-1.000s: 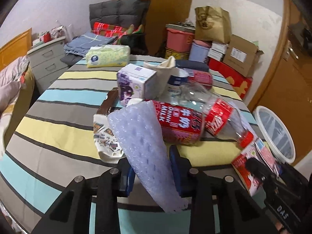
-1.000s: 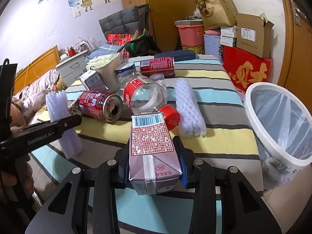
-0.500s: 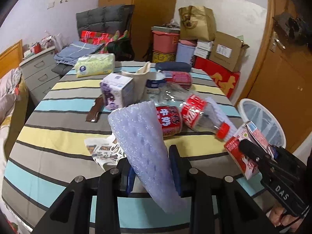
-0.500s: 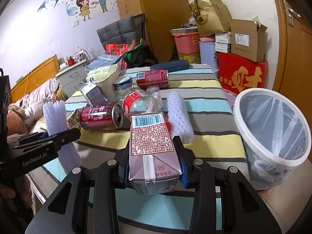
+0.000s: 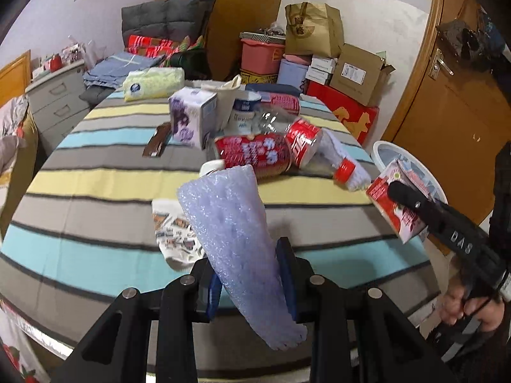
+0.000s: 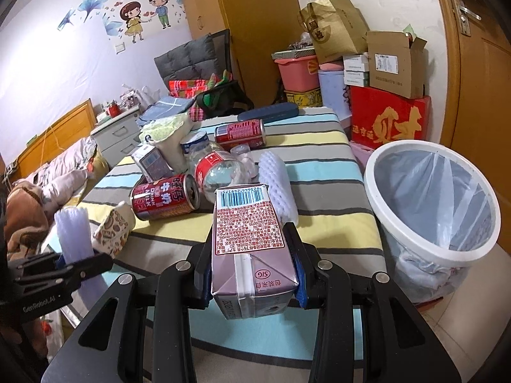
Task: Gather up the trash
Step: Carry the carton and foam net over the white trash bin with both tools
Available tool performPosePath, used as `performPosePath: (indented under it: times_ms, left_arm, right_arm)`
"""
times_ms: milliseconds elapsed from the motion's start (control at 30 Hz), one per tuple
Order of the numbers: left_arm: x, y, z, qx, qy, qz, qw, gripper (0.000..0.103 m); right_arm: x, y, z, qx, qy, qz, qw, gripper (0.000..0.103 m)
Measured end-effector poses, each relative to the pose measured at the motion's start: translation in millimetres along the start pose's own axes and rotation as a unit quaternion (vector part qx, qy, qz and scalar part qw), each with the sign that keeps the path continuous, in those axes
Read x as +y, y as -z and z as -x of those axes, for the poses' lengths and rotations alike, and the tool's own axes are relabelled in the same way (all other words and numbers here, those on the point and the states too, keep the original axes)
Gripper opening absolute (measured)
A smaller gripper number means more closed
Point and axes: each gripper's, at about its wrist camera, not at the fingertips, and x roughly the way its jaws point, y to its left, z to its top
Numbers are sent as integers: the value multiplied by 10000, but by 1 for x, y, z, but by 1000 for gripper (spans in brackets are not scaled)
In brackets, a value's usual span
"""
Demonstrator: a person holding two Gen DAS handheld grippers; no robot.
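Black left gripper (image 5: 250, 274) frame, blue pads, silver screws.

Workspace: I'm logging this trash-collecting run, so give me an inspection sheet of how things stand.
Surface: striped tablecloth, crowded.
Job's things: milk carton and foam sleeve held; red can, plastic bottle, second foam sleeve, purple carton lie on the table; lined white bin stands beside it.
Clutter: tissue pack, dark case.
Grippers: left gripper shut on foam sleeve; right gripper shut on milk carton.
Cables: nothing seen.
Surroundings: stacked boxes, bed, drawers, door.
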Motion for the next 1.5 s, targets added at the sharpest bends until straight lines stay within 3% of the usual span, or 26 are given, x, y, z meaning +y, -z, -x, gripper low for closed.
performPosePath:
  times_ms: [600, 800, 1100, 1500]
  left_arm:
    - [17, 33, 13, 97, -399, 187, 9990, 33]
    - [-7, 26, 23, -79, -377, -258, 9989, 28]
    - [-49, -4, 24, -264, 40, -657, 9975, 28]
    - [-138, -69, -9, -429, 878, -1384, 9855, 28]
  right_arm:
    - [-1, 7, -1, 48, -72, -45, 10000, 39]
    - [-3, 7, 1, 7, -33, -64, 10000, 39]
    - [-20, -1, 15, -199, 126, -185, 9996, 39]
    - [-69, -22, 40, -560, 763, -383, 9948, 39]
